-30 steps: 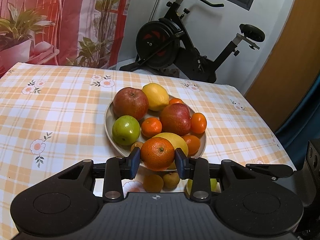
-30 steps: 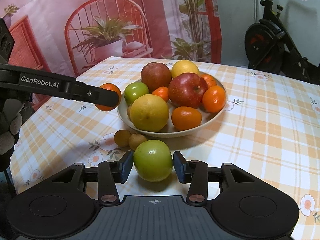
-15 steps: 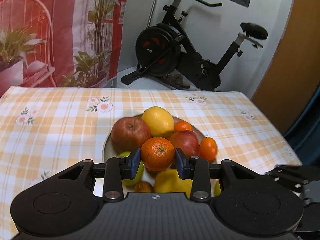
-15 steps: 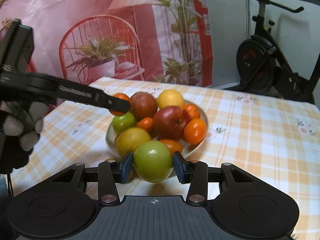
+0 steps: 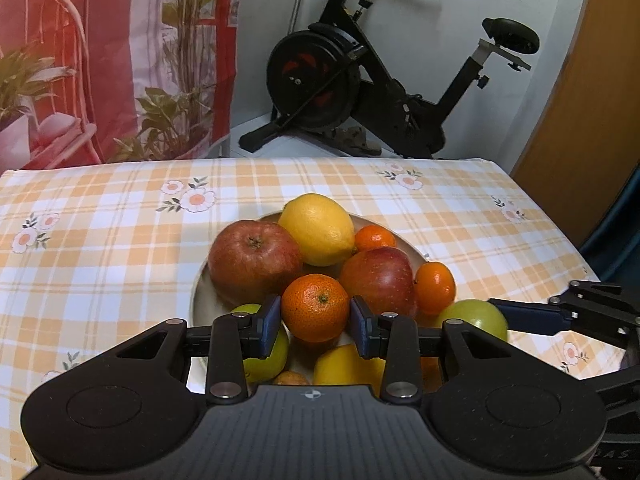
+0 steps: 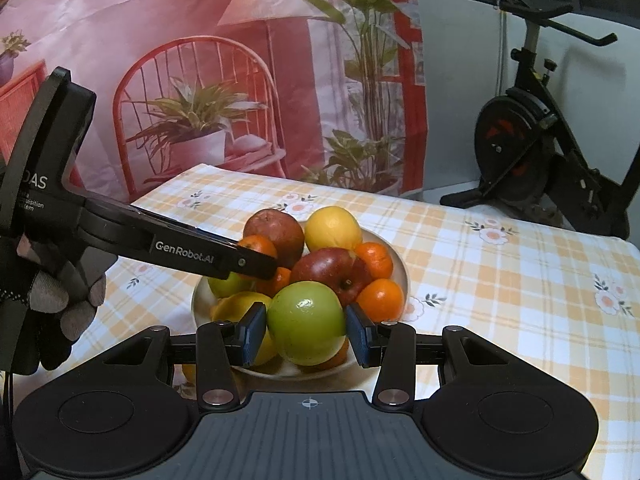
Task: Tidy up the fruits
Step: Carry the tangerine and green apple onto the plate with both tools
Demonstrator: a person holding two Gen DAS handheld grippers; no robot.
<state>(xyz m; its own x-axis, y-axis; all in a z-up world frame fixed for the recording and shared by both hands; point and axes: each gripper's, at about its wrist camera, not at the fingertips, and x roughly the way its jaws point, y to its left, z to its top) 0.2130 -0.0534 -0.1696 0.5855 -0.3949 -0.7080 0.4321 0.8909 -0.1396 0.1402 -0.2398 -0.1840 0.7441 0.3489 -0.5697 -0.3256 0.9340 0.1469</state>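
Jaws of the left gripper (image 5: 315, 322) clamp a tangerine (image 5: 315, 307); the right gripper (image 6: 306, 332) pinches a green apple (image 6: 306, 322). Just beyond both sits the heaped bowl (image 5: 199, 300), crowding either drop.

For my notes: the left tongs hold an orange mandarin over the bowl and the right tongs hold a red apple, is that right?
Not quite: the right tongs hold a green apple, as the right wrist view shows. The left tongs do hold an orange mandarin over the bowl.
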